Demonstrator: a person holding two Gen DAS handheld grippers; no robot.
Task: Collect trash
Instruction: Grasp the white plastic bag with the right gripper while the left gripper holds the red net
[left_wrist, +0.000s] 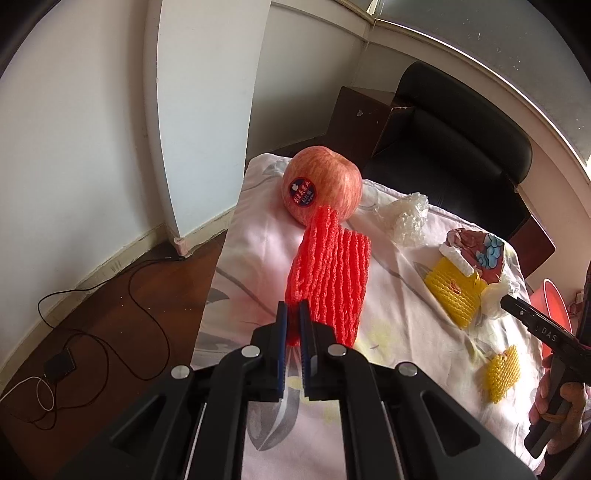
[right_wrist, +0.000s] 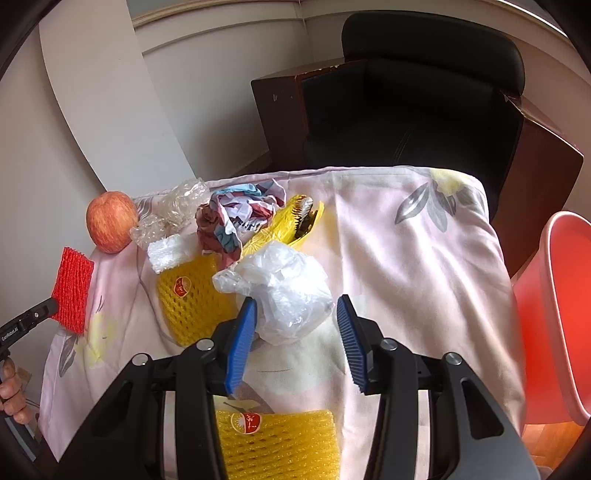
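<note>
Clear plastic bag (right_wrist: 280, 291) lies at twelve o'clock between our right gripper's (right_wrist: 295, 317) wide-open, empty fingers, while our left gripper (left_wrist: 293, 325) pinches the red foam net (left_wrist: 328, 277).

apple (left_wrist: 321, 184) on floral cloth (right_wrist: 406, 258), black chair (right_wrist: 424, 92) behind, cables (left_wrist: 110, 314) on floor

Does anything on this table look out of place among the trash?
Yes: a whole apple with its sticker sits at the table's far corner, beside the crumpled wrappers and foam nets. It looks intact, not trash.
</note>
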